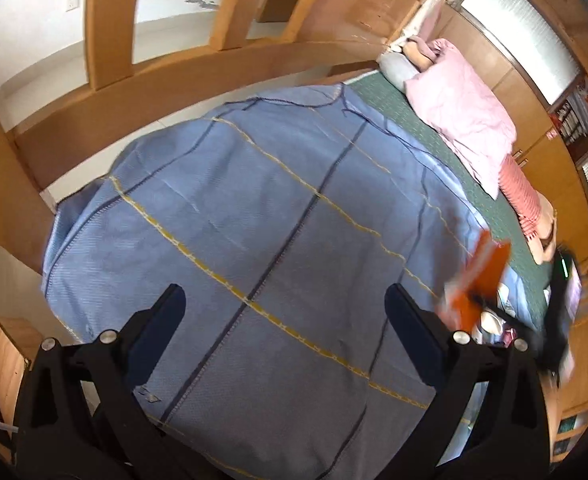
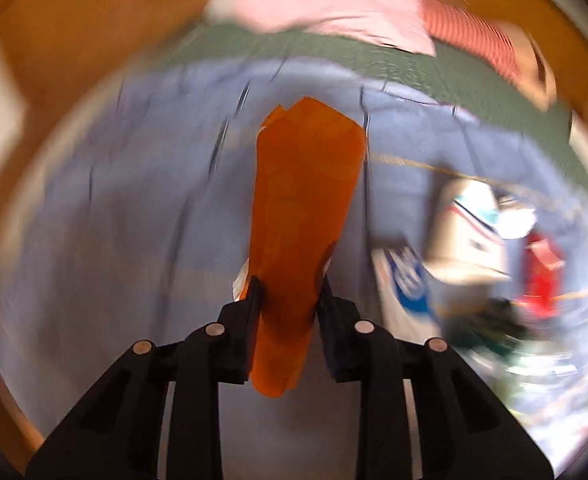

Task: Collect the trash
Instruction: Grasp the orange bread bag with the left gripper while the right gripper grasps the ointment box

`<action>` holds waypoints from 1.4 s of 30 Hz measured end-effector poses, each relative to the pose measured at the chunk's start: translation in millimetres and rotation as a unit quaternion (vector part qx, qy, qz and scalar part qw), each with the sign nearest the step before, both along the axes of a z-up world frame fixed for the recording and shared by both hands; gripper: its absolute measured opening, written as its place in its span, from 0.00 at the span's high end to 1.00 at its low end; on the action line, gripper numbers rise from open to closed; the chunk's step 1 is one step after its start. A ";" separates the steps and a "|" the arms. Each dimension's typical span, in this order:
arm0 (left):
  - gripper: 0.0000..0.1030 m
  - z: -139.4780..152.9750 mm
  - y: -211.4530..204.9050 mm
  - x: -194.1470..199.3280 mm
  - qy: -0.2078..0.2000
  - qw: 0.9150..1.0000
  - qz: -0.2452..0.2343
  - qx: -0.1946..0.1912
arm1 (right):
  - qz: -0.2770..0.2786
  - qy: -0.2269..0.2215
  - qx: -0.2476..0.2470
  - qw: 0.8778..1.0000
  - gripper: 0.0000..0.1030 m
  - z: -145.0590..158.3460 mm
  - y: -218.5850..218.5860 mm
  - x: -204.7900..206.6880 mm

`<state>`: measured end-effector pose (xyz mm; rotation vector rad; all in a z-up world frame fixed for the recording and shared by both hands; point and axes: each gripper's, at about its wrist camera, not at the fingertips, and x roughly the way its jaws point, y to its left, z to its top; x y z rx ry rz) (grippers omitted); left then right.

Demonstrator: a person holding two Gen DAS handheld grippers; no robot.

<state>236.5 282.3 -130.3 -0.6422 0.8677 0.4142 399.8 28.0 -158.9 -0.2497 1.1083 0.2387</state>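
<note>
Pinched between the fingers of my right gripper was an orange wrapper, a long flat piece of trash that rose up and away from the camera. It hung above a blue bedspread crossed by dark and yellow lines. The right wrist view was heavily blurred. To the right of the wrapper, more trash lay on the bedspread: a white carton with coloured stripes, a white and blue packet beside it, and a red packet further right.

Seen from my left wrist, my left gripper held nothing, its fingers spread wide above the bedspread. The orange wrapper showed at the right, lifted off the bed and blurred. Beyond the bedspread lay a green sheet, and on it a pink quilt with a grey pillow at its far end. Wooden panelling ran behind the bed.
</note>
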 end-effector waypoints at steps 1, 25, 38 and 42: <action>0.04 -1.2 3.0 -0.9 0.002 1.000 0.007 -0.002 | 0.022 0.003 -0.026 0.999 0.73 -0.6 1.0 -16.0; 0.04 -40.7 -43.0 26.0 0.087 0.985 -0.146 -0.029 | -0.103 0.003 0.036 0.994 0.46 -28.5 -108.8 4.2; 0.04 -57.7 -98.7 44.1 0.101 0.968 -0.228 0.005 | -0.133 0.058 0.121 0.982 0.58 -44.9 -120.5 -76.7; 0.04 -63.0 -128.9 49.7 0.087 0.960 -0.264 0.040 | -0.147 0.048 0.153 0.976 0.58 -27.7 -114.3 -123.8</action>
